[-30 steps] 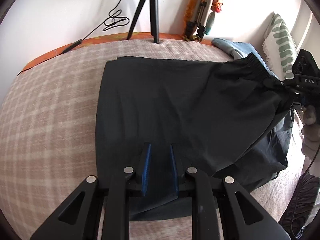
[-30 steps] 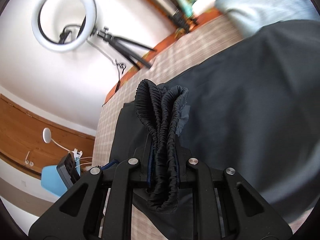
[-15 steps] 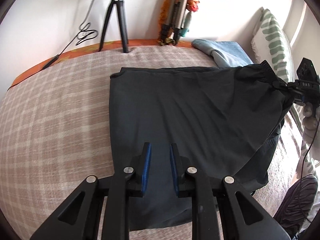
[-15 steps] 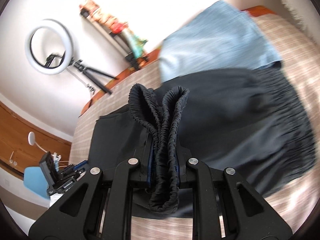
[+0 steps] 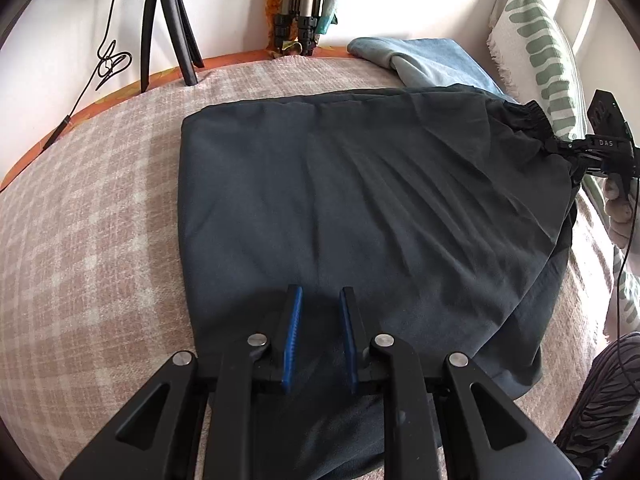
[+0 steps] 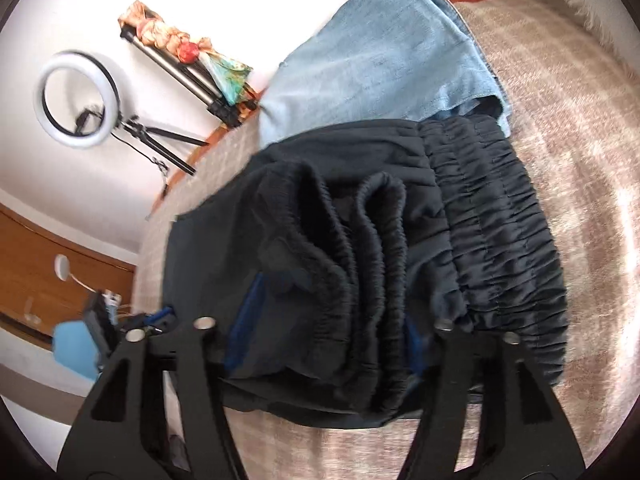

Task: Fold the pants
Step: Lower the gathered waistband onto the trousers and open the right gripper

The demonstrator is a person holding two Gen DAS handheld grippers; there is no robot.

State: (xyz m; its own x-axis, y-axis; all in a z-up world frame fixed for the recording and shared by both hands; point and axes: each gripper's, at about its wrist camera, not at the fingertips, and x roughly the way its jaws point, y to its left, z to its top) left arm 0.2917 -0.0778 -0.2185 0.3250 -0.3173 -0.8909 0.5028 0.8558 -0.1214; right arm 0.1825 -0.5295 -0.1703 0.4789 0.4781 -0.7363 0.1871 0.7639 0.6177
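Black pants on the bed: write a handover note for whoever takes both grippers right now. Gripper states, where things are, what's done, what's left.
Left gripper: open, nothing between its fingers, poised over the near edge of the pants.
Right gripper: jaws spread wide, with the bunched waistband lying loosely between them, not clamped.
Pants: laid across the checked bed cover, top layer fairly flat, with a lower layer sticking out at the right. The folded blue jeans lie just beyond.
Done: at least one fold, judging by the layers.
Left: probably withdraw the right gripper, align the edges, then fold again.
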